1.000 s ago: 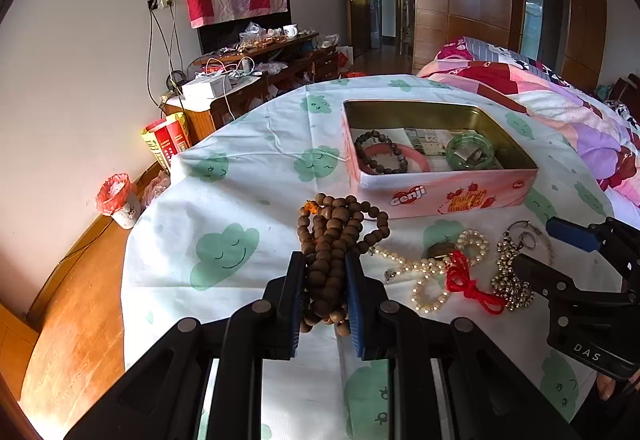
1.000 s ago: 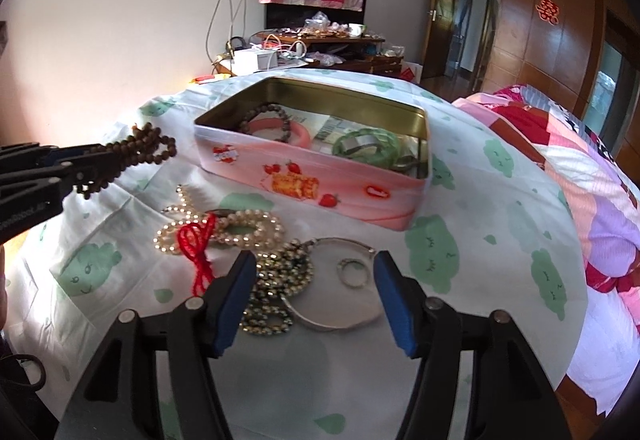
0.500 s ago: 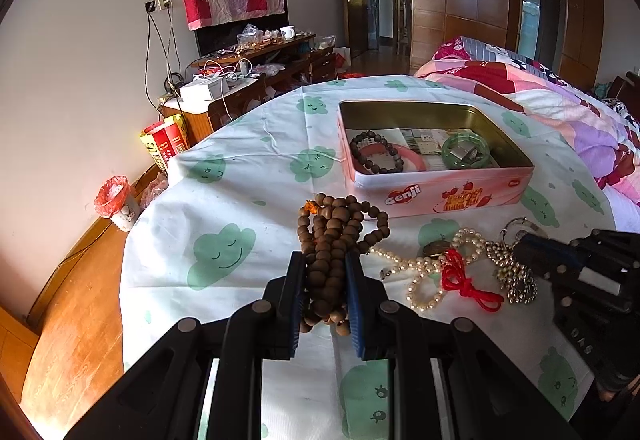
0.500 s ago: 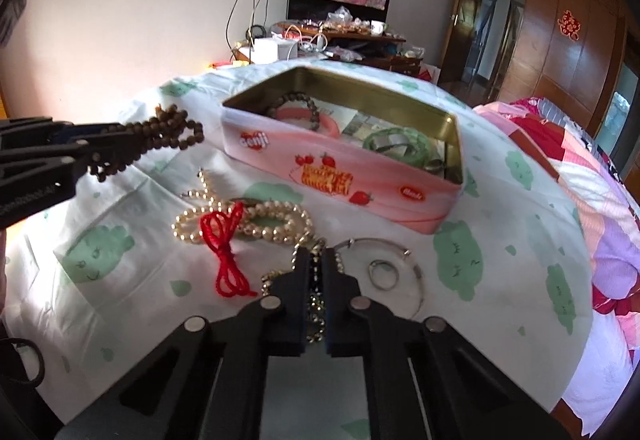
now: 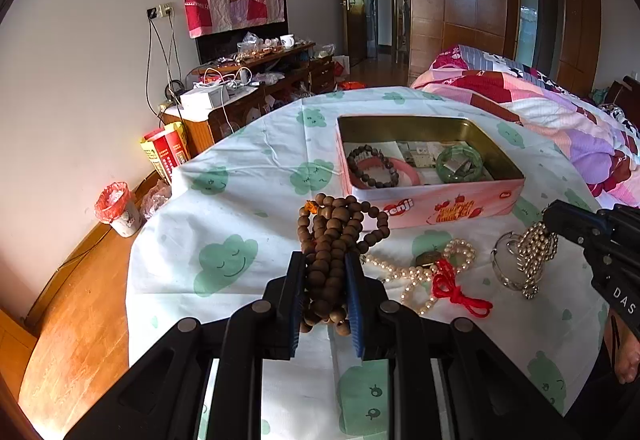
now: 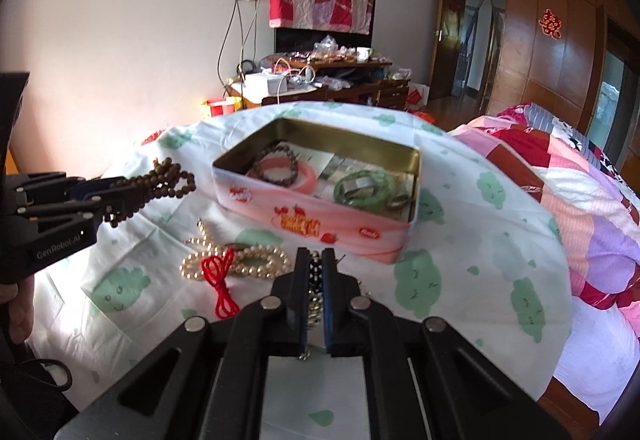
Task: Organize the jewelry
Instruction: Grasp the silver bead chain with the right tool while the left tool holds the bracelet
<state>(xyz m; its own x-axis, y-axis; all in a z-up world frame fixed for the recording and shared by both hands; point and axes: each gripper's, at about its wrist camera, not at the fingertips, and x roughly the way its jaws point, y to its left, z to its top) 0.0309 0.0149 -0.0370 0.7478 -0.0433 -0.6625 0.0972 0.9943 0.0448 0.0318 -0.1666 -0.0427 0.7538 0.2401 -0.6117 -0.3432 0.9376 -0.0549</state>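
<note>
My left gripper (image 5: 325, 260) is shut on a bundle of brown wooden beads (image 5: 336, 228), held above the cloud-print tablecloth (image 5: 224, 232). In the right wrist view this bundle (image 6: 168, 180) hangs left of the tin. My right gripper (image 6: 316, 256) is shut on a chain of silvery metal beads (image 6: 314, 272). From the left wrist view that chain (image 5: 534, 256) dangles just above the cloth, over a silver bangle (image 5: 502, 272). The pink tin (image 5: 440, 208) stands open behind, holding a dark bead bracelet (image 5: 372, 172), a pink bangle (image 6: 308, 176) and a green bangle (image 5: 460, 164).
A pearl necklace (image 5: 412, 276) tied with red cord (image 5: 460, 294) lies on the cloth between the grippers. A bed with a pink quilt (image 5: 560, 120) borders the table on the right. The wooden floor (image 5: 80, 300) and a small bin (image 5: 116, 204) lie to the left.
My right gripper has shut on the metal bead chain and raised it slightly off the cloth. The left gripper and its wooden beads have stayed put.
</note>
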